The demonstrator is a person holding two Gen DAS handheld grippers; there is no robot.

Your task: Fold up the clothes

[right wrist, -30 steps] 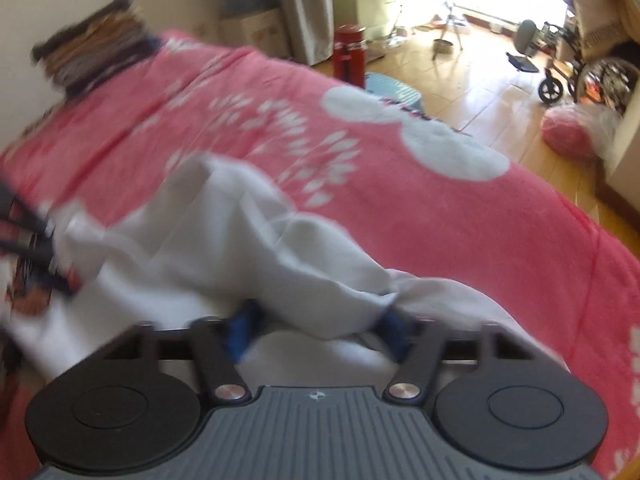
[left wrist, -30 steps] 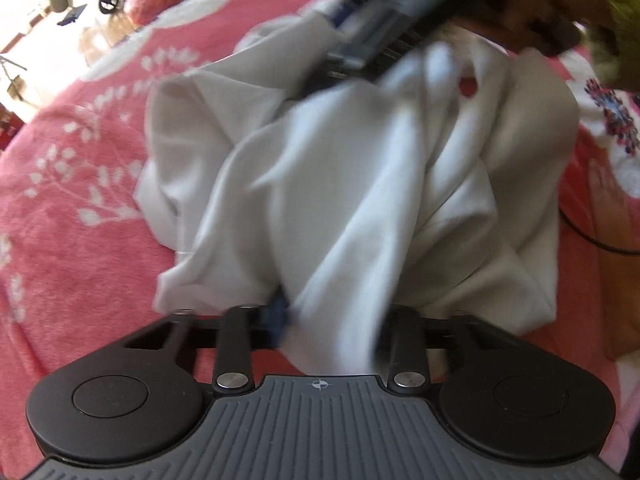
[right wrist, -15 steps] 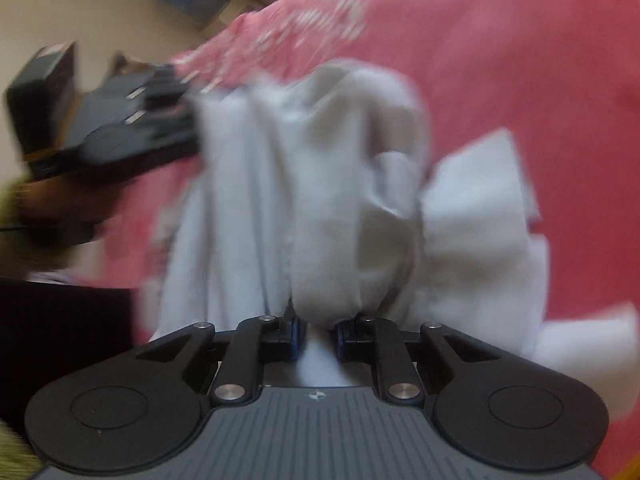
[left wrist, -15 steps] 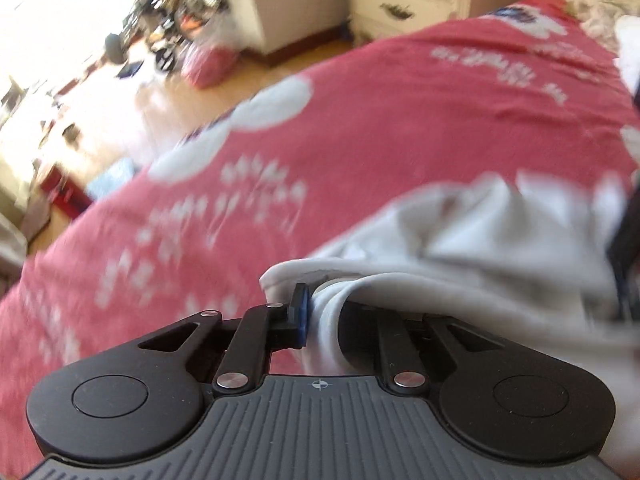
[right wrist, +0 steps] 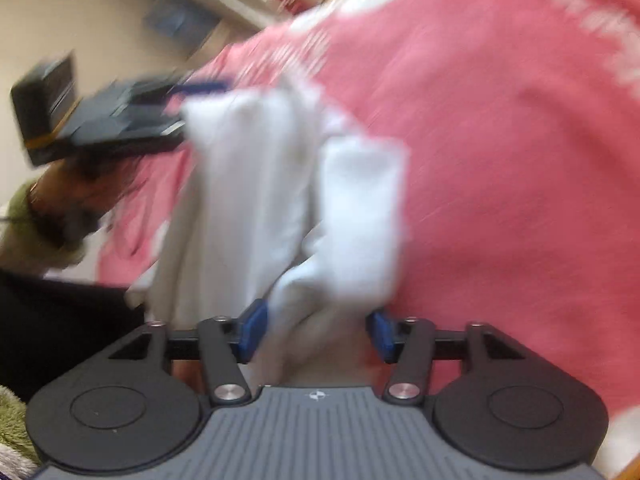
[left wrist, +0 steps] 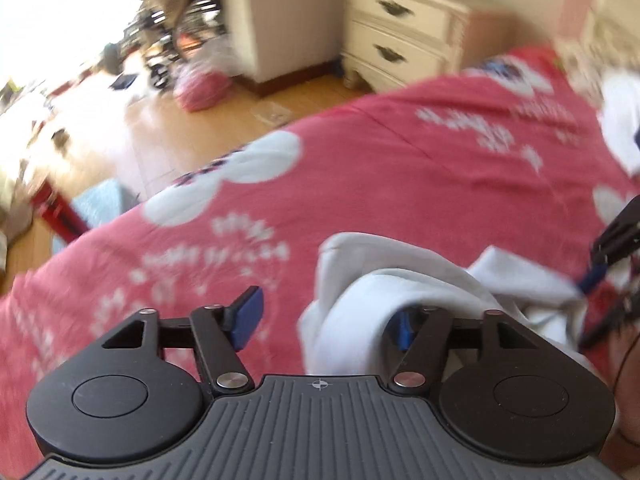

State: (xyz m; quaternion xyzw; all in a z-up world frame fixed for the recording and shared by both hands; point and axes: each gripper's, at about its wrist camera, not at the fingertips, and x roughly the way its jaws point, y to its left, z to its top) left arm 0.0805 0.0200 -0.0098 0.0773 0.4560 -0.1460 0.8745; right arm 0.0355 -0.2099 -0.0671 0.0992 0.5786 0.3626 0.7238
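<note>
White garment (left wrist: 404, 276), bunched, in the lower right of the left wrist view, lying on the pink bedspread (left wrist: 360, 160) with white print. My left tongs (left wrist: 324, 322) stand wide apart: the left blue pad (left wrist: 246, 318) is bare over the bedspread, while the cloth is draped over the right pad, so nothing is pinched between them. At the right edge of this view my right tongs (left wrist: 592, 276) reach in, a blue pad touching a far corner of the garment.

In the right wrist view (heavily blurred) the garment (right wrist: 288, 184) fills the centre of the frame as long folds running from the lower middle up to the upper left. My right tongs (right wrist: 316, 330) are parted, with a fold of the cloth sitting between the two blue pads; I cannot tell whether either pad presses on it. At the upper left my left tongs (right wrist: 200, 88) meet the garment's far end, held by my hand (right wrist: 60, 200) in a green sleeve (right wrist: 16, 208). A cream dresser (left wrist: 400, 28) and wooden floor (left wrist: 160, 128) occupy the top of the left wrist view.
</note>
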